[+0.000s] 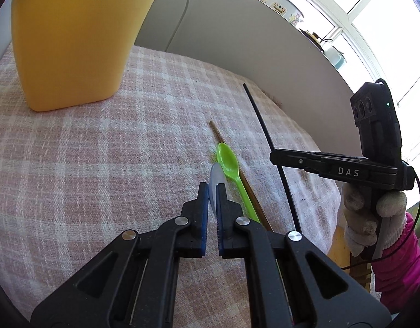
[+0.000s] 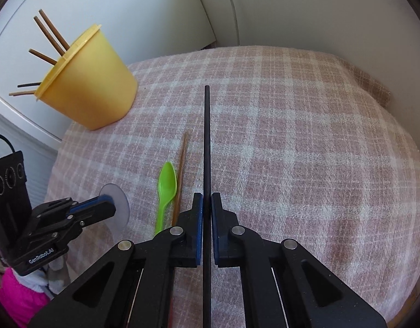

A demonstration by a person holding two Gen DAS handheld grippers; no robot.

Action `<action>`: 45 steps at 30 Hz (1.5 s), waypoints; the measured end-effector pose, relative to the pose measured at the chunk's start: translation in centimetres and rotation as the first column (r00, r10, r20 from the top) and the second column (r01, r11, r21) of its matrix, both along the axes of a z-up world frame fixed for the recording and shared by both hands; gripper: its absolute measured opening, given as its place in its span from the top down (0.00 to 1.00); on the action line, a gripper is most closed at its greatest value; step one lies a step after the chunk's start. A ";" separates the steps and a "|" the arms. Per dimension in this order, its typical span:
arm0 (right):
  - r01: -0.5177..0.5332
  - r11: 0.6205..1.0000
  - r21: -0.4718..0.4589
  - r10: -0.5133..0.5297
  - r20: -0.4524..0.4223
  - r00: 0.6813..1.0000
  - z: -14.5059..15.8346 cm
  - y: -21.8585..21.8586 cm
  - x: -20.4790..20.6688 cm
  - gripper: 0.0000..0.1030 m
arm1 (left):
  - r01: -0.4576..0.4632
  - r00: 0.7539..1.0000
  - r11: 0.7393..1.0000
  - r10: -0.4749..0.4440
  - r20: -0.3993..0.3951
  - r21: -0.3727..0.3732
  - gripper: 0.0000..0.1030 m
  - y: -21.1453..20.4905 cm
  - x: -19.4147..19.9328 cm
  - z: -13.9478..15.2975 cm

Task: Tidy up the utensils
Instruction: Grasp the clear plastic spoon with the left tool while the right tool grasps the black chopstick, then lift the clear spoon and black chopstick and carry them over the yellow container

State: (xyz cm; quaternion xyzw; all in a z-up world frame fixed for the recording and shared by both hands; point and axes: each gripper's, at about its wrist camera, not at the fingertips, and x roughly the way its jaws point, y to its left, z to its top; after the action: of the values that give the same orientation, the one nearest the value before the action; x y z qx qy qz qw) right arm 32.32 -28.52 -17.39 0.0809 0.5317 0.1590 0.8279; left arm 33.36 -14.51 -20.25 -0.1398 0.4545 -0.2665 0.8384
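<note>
- Left gripper (image 1: 212, 191) was clamped on a clear plastic spoon (image 1: 216, 176), its bowl sticking out past the fingertips.
- Right gripper (image 2: 207, 202) was pinched shut on a black chopstick (image 2: 207, 136), which ran straight ahead between the pads.
- Green spoon (image 2: 166, 188) and brown chopstick (image 2: 181, 169) lay on the checked cloth (image 2: 292, 150), just left of the black chopstick.
- Yellow cup (image 2: 89, 87), holding chopsticks, stood farther left of it.

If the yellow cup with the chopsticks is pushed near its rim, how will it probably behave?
The yellow cup looks like thin plastic, so probably light and easy to slide on the checked cloth. It is narrower at the base, with chopsticks sticking above the rim, so a high push may tip it.
</note>
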 end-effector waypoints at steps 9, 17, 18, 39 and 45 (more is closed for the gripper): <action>0.005 1.000 0.015 -0.007 0.136 0.991 3.8 -0.3 -2.1 0.96 | -0.044 0.994 0.999 0.047 0.103 -0.023 0.98 3.6 -1.5 4.2; -0.009 1.000 -0.016 0.012 0.227 0.974 6.1 0.7 -3.4 0.96 | -0.051 0.990 0.999 0.053 0.131 -0.018 0.98 4.4 -1.6 6.3; -0.011 1.000 -0.015 0.014 0.228 0.974 6.1 0.8 -3.4 0.96 | -0.041 0.994 0.999 0.043 0.102 -0.021 0.98 4.2 -1.5 5.8; -0.005 1.000 0.011 0.002 0.190 0.982 5.3 0.5 -3.2 0.96 | -0.001 0.997 1.000 0.002 -0.073 0.009 0.96 -0.2 1.5 -2.3; 0.006 1.000 0.009 -0.007 0.197 0.980 5.6 0.6 -3.4 0.96 | 0.013 1.000 1.000 -0.013 -0.020 -0.006 0.98 -0.3 0.6 -1.2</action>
State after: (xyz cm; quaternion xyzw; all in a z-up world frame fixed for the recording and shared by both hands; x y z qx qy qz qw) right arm 28.93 -27.96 -11.78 0.0701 0.4459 0.1660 0.8767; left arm 33.99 -14.80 -21.40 -0.1420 0.4630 -0.2718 0.8316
